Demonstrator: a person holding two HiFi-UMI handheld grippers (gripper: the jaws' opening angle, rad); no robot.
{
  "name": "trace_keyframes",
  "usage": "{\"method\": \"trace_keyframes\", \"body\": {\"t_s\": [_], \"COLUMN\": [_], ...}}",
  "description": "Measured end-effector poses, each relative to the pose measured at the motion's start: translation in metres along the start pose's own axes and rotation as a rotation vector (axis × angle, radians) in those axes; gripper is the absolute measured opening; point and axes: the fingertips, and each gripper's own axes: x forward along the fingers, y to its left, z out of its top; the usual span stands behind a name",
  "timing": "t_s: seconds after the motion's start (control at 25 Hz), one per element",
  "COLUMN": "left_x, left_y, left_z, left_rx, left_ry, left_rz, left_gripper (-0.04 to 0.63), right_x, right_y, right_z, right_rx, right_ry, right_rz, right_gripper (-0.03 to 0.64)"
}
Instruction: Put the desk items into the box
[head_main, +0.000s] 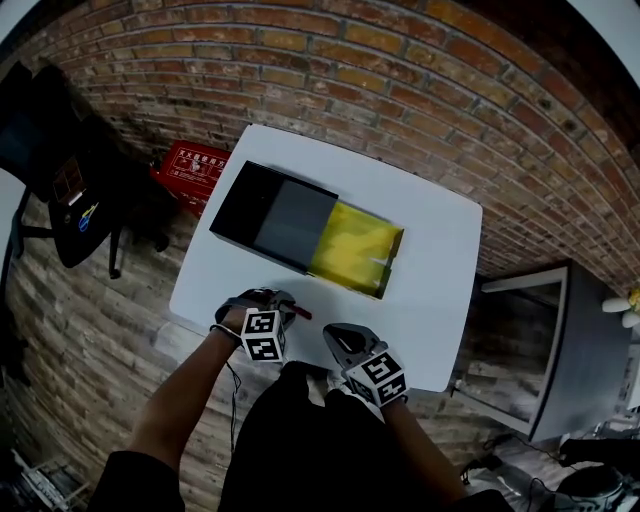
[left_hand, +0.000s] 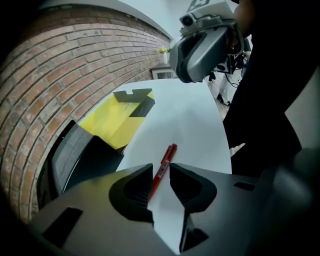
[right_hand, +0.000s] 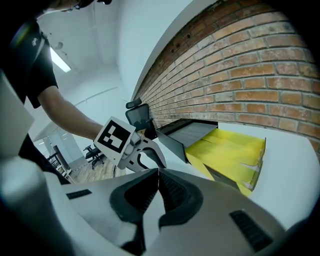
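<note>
Two grippers hang at our desk's (head_main: 430, 250) near edge. The left gripper (left_hand: 160, 169) has its fingers slightly apart around the red pen (left_hand: 165, 160), which is lying flat. The right gripper (right_hand: 158, 174) has its fingers closed on nothing. Just beyond the pen, the yellow box (head_main: 355, 240) sits open. We only get the pen's full length in the left gripper view.

A white counter (head_main: 430, 260) is seen from above. A yellow box (head_main: 357, 245) is laid open across its middle, and a dark sleeve (head_main: 275, 215) is drawn partway off the box toward the counter's left side. A red pen (head_main: 300, 312) is laid flat near the front edge, apart from the box.
</note>
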Motion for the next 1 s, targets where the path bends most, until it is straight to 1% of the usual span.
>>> {"method": "trace_keyframes", "body": {"t_s": [0.08,0.24,0.48,0.6,0.8,1.0], "left_x": [0.003,0.007,0.013,0.014,0.014,0.015], "left_y": [-0.002,-0.004,-0.003,-0.004,-0.005,-0.005], "left_z": [-0.001,-0.003,-0.006,-0.007,-0.006,-0.006], "left_rx": [0.026,0.053,0.094,0.124,0.169,0.168], "left_ry": [0.016,0.043,0.073,0.089,0.116,0.126], "left_rz": [-0.028,-0.072,-0.092,-0.119,-0.156,-0.184], "left_gripper": [0.110,0.110,0.110,0.109,0.087,0.060], "right_x": [0.000,0.003,0.004,0.002,0.000,-0.002], "right_y": [-0.001,0.000,0.000,0.000,-0.004,-0.007], "right_z": [0.000,-0.004,-0.011,-0.011,-0.012,-0.012], "right_rx": [0.011,0.004,0.020,0.032,0.048,0.063], "right_ry": [-0.003,0.014,0.022,0.013,0.008,0.001], "right_rz": [-0.003,-0.006,-0.015,-0.022,-0.036,-0.040], "right_gripper": [0.021,0.022,0.021,0.022,0.021,0.021]}}
